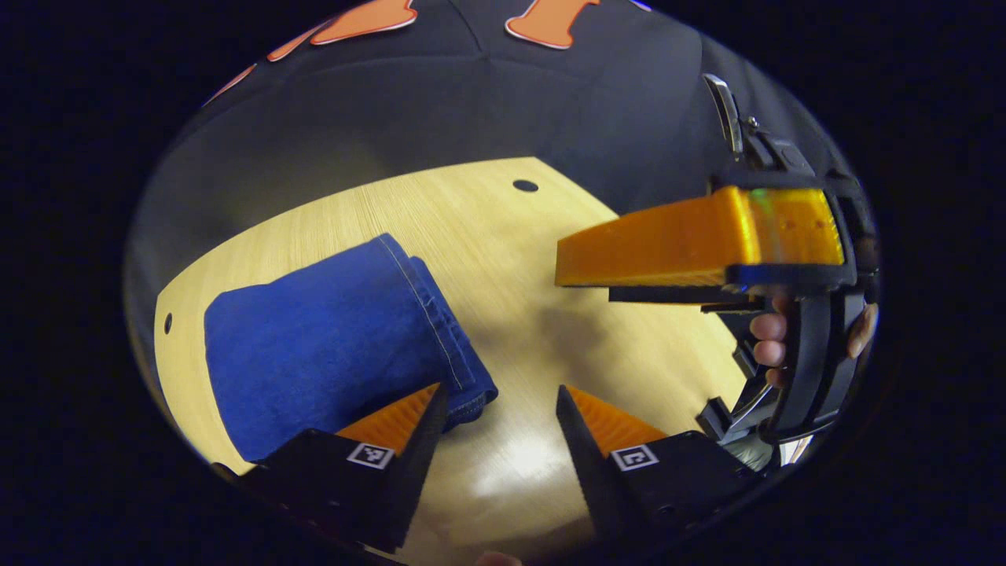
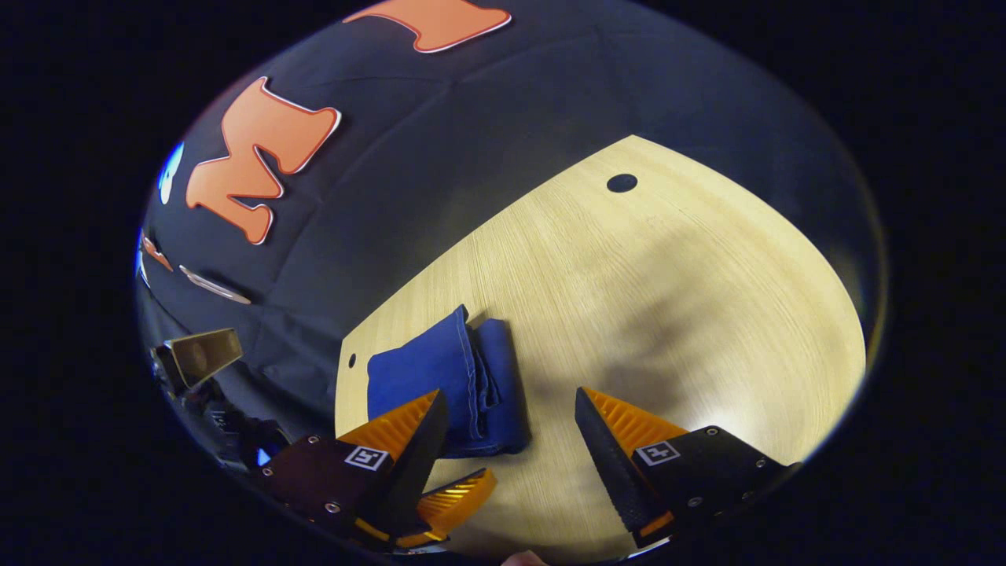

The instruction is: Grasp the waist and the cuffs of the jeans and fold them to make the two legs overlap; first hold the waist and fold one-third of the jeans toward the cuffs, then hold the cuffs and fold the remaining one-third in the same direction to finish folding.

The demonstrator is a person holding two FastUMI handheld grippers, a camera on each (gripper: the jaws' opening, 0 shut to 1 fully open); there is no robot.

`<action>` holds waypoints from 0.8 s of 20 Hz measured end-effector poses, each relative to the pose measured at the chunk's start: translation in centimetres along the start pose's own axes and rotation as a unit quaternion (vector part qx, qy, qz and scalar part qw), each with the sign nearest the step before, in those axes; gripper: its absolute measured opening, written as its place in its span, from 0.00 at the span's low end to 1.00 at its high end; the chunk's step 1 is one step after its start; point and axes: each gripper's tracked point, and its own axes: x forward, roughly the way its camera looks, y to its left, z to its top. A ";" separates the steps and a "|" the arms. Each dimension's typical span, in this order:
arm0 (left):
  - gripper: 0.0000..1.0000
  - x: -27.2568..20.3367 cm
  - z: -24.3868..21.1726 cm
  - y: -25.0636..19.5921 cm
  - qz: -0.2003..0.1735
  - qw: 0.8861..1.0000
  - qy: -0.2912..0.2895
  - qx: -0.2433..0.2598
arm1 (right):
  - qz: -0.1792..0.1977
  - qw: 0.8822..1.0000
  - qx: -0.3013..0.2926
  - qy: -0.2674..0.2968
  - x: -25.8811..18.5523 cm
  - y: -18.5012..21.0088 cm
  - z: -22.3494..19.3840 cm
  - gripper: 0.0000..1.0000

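The blue jeans (image 1: pixel 330 338) lie folded into a compact bundle on the left part of the light wooden table (image 1: pixel 503 228). My left gripper (image 1: pixel 501 389) hangs open just above the bundle's near right corner, holding nothing. The right gripper (image 1: pixel 585 281) floats higher on the right, held by a hand (image 1: pixel 770 338). In the right gripper view the folded jeans (image 2: pixel 456 385) rest near the table's (image 2: pixel 668 299) left edge. My right gripper (image 2: pixel 510 393) stands open above their right side, with nothing between its fingers. One of the left gripper's fingers (image 2: pixel 460 491) shows low beneath it.
A small dark hole (image 1: pixel 525 185) marks the table's far side, and another hole (image 1: pixel 167 323) sits near its left edge. The black cloth wall (image 2: pixel 440 157) stands behind the table. Bare wood (image 2: pixel 707 330) spreads to the right of the jeans.
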 end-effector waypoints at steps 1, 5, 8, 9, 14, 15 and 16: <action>0.89 -0.3 0.7 0.6 0.013 1.000 -0.016 0.001 | -0.004 1.000 -0.012 -0.010 -0.4 0.1 0.3 0.98; 0.97 -2.3 3.0 3.6 0.053 0.994 -0.093 -0.008 | -0.005 0.995 -0.063 -0.071 -2.3 2.2 1.8 0.98; 0.97 -3.9 5.1 5.9 0.084 0.984 -0.160 -0.006 | -0.004 0.987 -0.106 -0.118 -4.1 5.1 2.3 0.99; 0.98 -4.7 5.8 6.4 0.094 0.978 -0.184 -0.006 | -0.005 0.984 -0.120 -0.134 -4.9 5.9 2.2 0.98; 0.98 -8.2 8.1 9.6 0.144 0.951 -0.272 -0.013 | -0.004 0.959 -0.188 -0.210 -8.8 11.6 0.8 0.98; 0.98 -8.8 8.3 10.0 0.151 0.946 -0.285 -0.015 | -0.005 0.955 -0.198 -0.222 -9.5 12.5 0.5 0.98; 0.98 -9.6 8.5 10.4 0.157 0.941 -0.299 -0.017 | -0.006 0.950 -0.209 -0.232 -10.4 13.4 0.0 0.98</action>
